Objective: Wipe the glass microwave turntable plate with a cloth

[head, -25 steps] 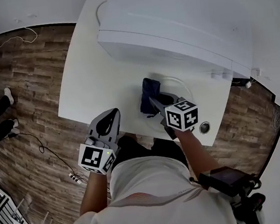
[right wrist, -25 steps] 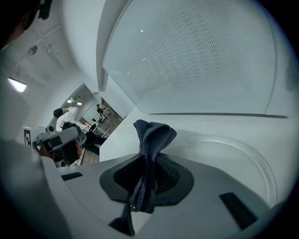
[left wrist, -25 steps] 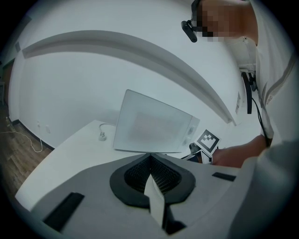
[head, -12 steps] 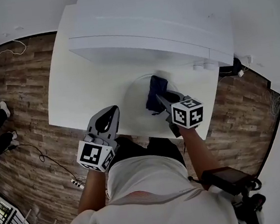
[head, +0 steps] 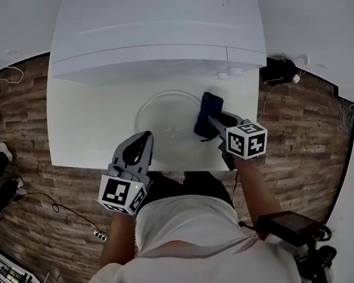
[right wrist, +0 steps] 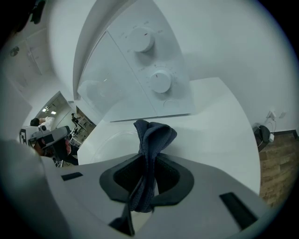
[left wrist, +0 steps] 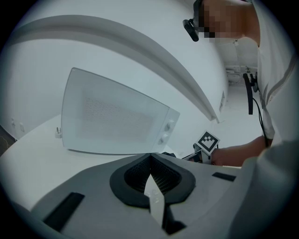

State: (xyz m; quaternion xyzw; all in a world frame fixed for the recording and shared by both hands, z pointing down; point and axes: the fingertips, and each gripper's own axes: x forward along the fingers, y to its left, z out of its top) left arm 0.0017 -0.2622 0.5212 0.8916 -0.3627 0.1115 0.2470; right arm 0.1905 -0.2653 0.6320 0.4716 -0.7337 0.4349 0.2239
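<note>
Round clear plate lies flat; right claw pinches bunched cloth, left claw closed.

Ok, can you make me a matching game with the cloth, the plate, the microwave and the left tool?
Things:
1 cloth
2 plate
3 microwave
4 left tool

Matches:
A white, at the back of the table
B shut, holding nothing
C see-through, flat on the table
D dark blue, pinched in the right tool

Pairs: 1-D, 2-C, 3-A, 4-B
</note>
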